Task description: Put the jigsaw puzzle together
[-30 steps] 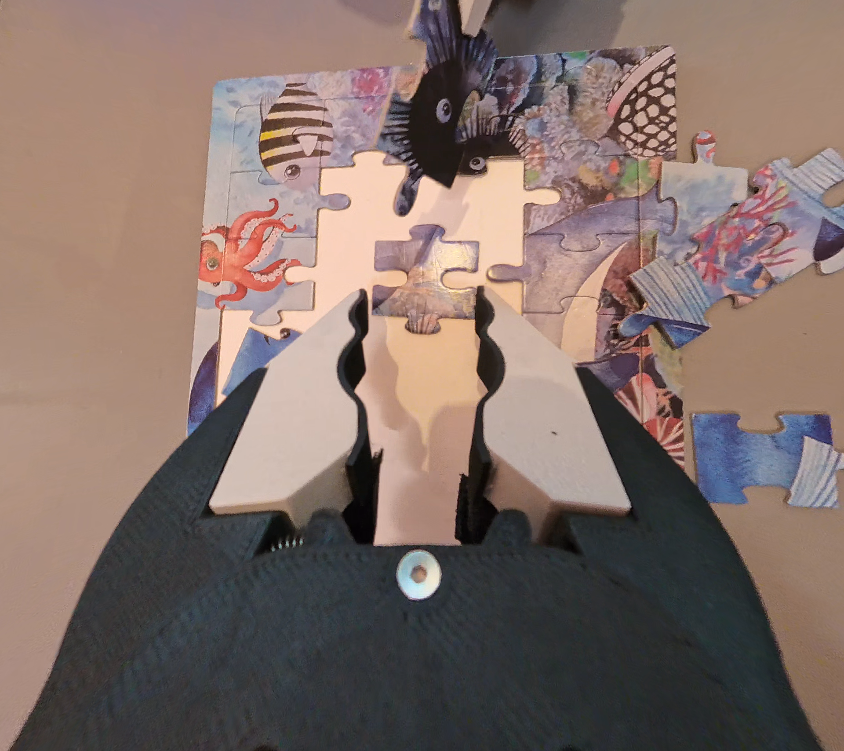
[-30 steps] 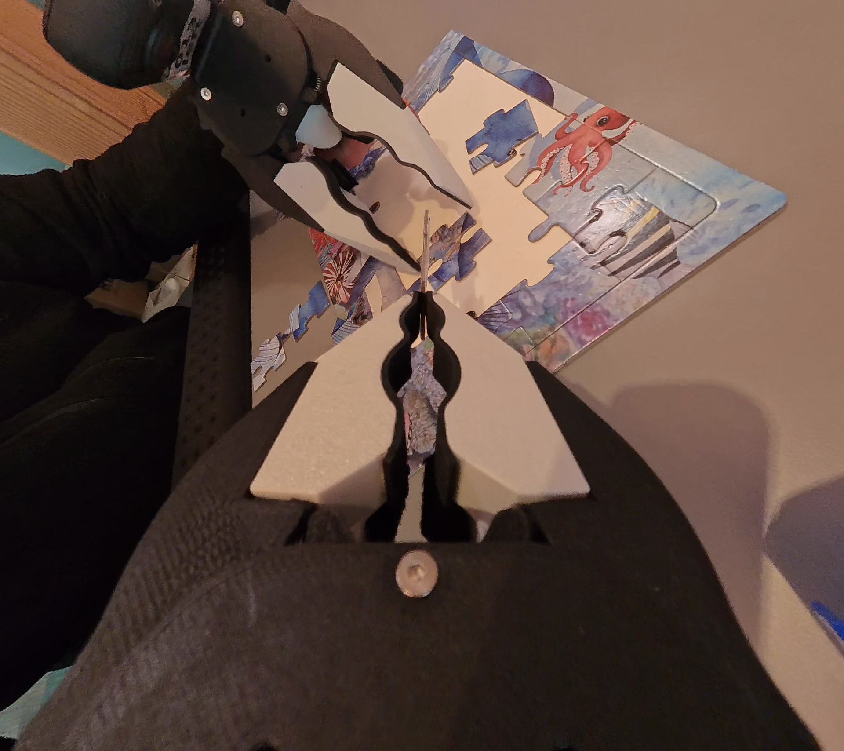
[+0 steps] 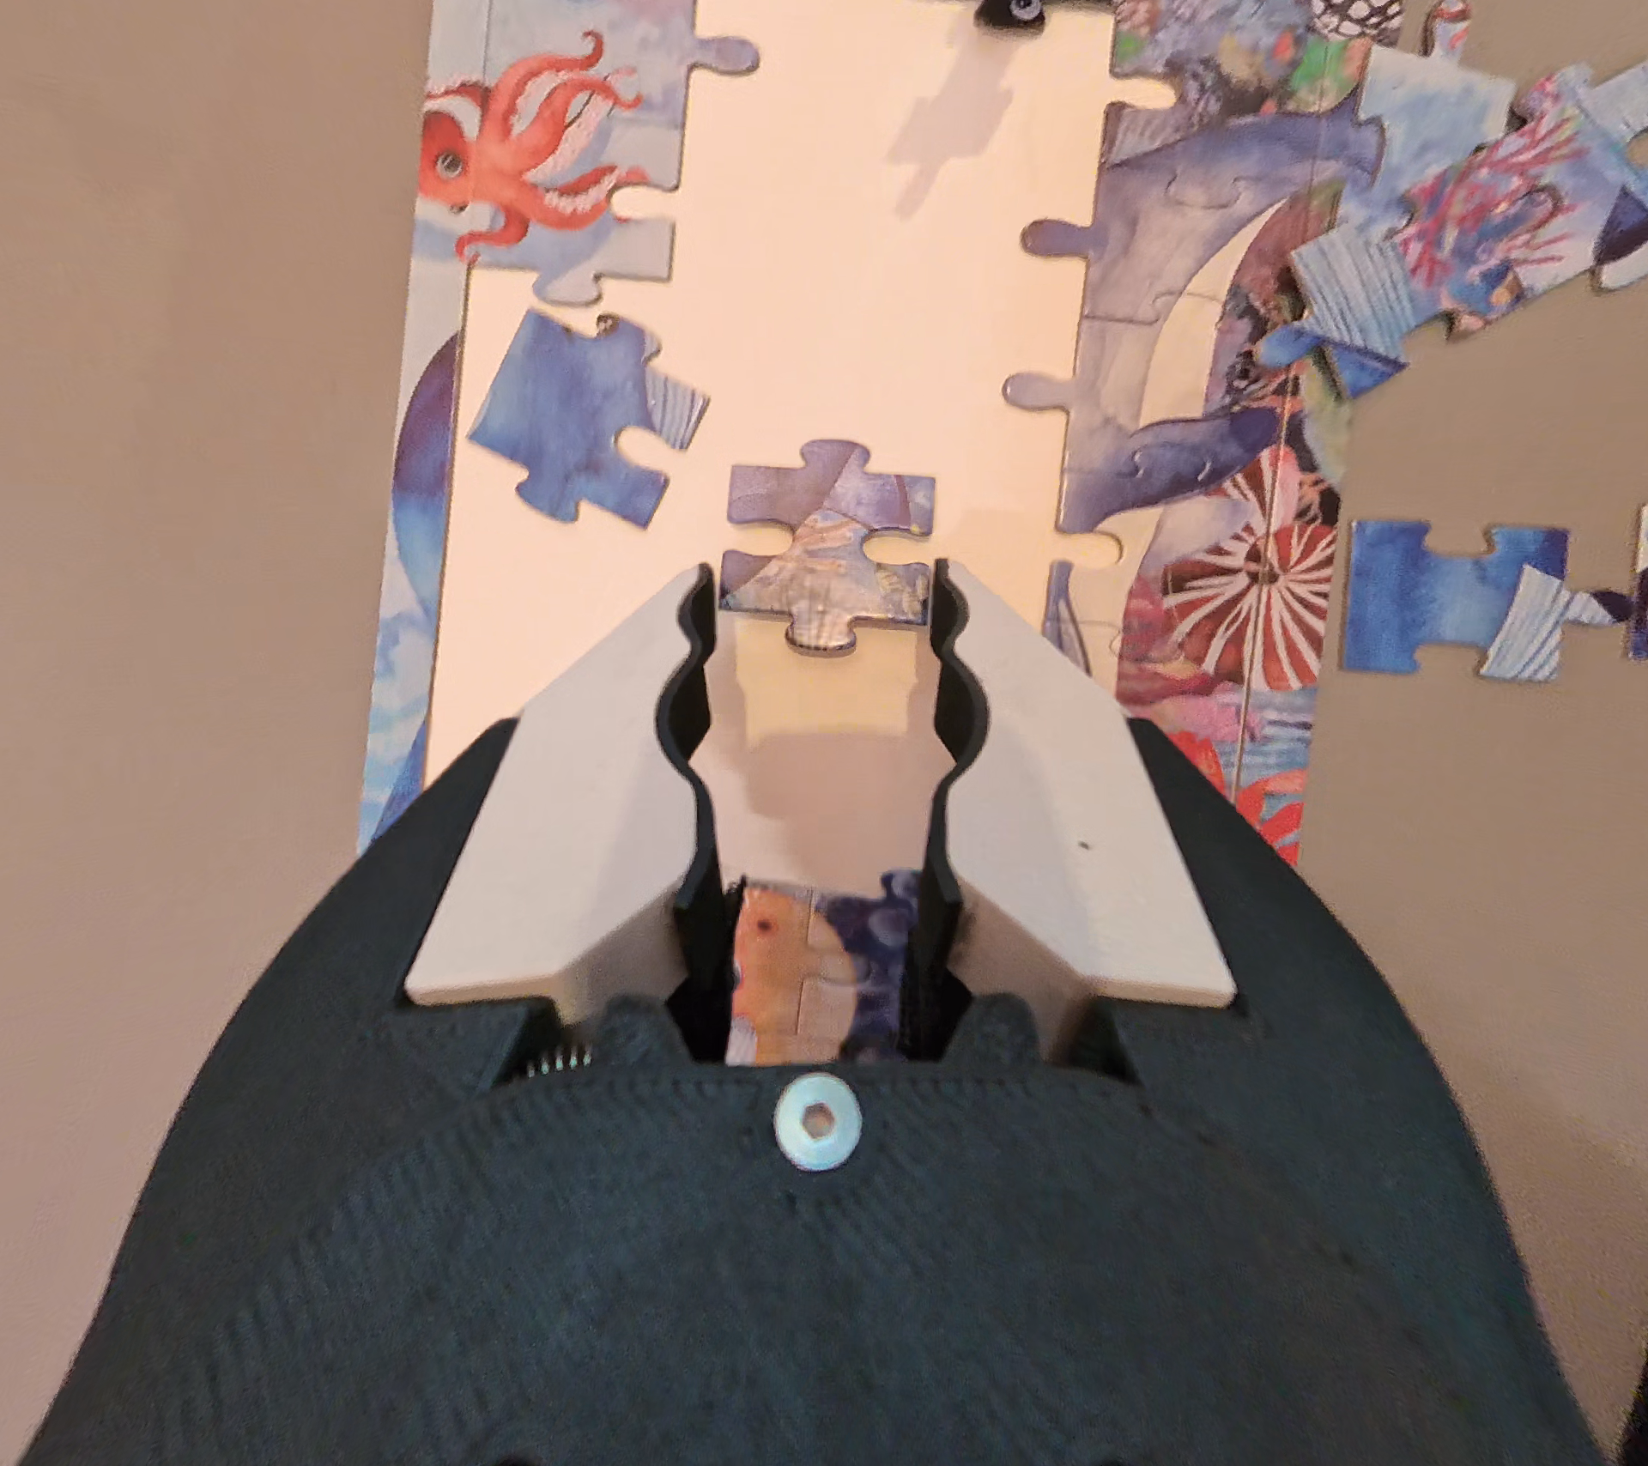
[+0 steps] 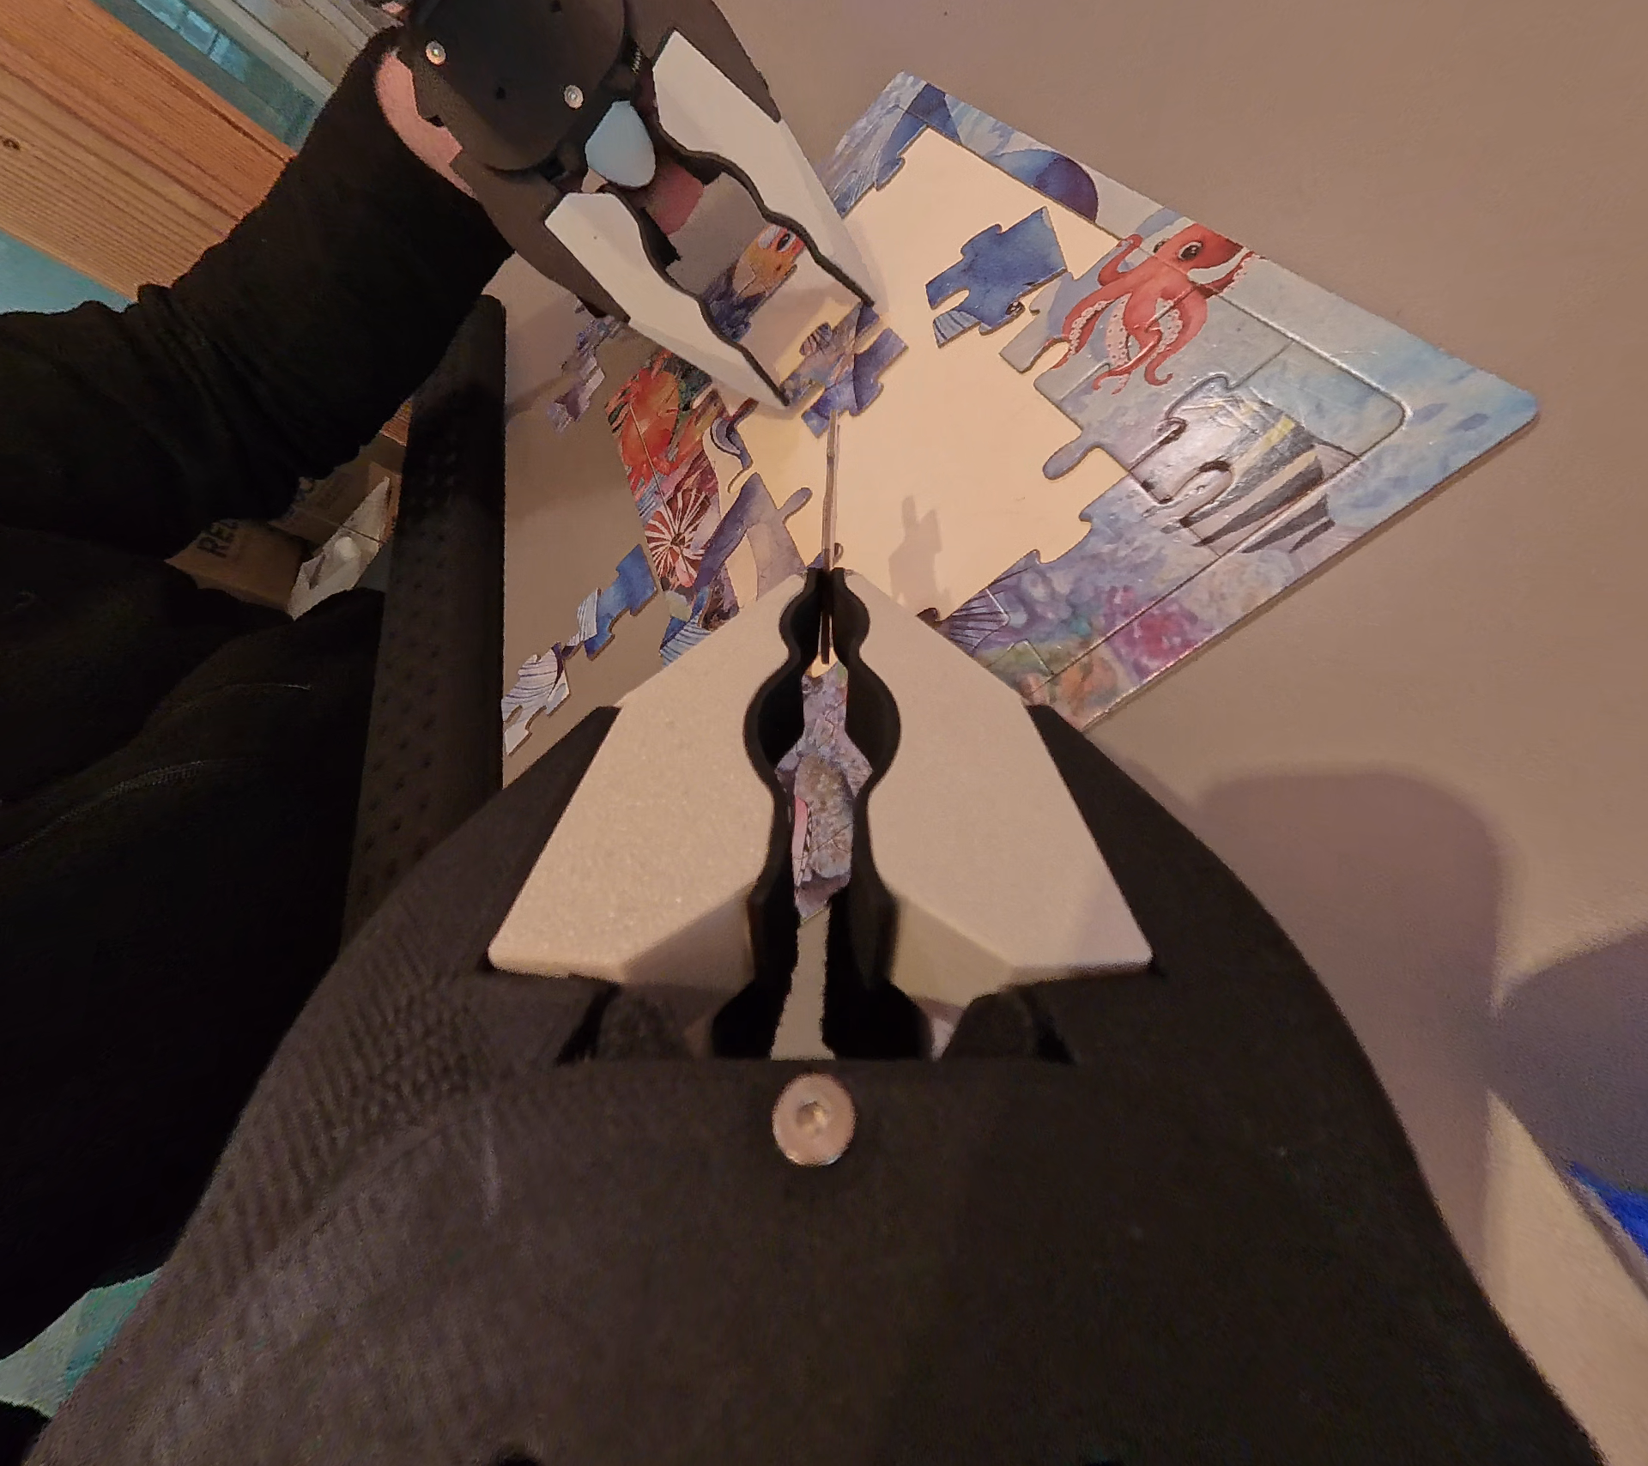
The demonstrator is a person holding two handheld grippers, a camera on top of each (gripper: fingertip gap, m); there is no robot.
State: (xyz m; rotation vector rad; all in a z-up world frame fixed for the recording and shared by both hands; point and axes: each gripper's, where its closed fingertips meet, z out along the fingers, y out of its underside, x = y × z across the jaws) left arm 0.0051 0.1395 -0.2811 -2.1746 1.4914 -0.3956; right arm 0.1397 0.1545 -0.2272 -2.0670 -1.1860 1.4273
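Both tongs over the puzzle tray; one piece gripped, one piece bracketed.

My left gripper (image 3: 825, 585) stands apart, its tips either side of a blue piece (image 3: 829, 531) lying flat on the cream tray (image 3: 892, 219), near its near edge; my right gripper (image 4: 825, 585) is clamped on another piece (image 4: 829, 487), held edge-on above the tray's bare middle.

Puzzle board (image 3: 419, 621) flat on bench, sea-life border done, cream centre bare. Two loose pcs inside: blue pc (image 3: 580, 424) nr left rim, purple-blue pc (image 3: 825, 558) mid. Spare pcs (image 3: 1462, 594) off right edge.
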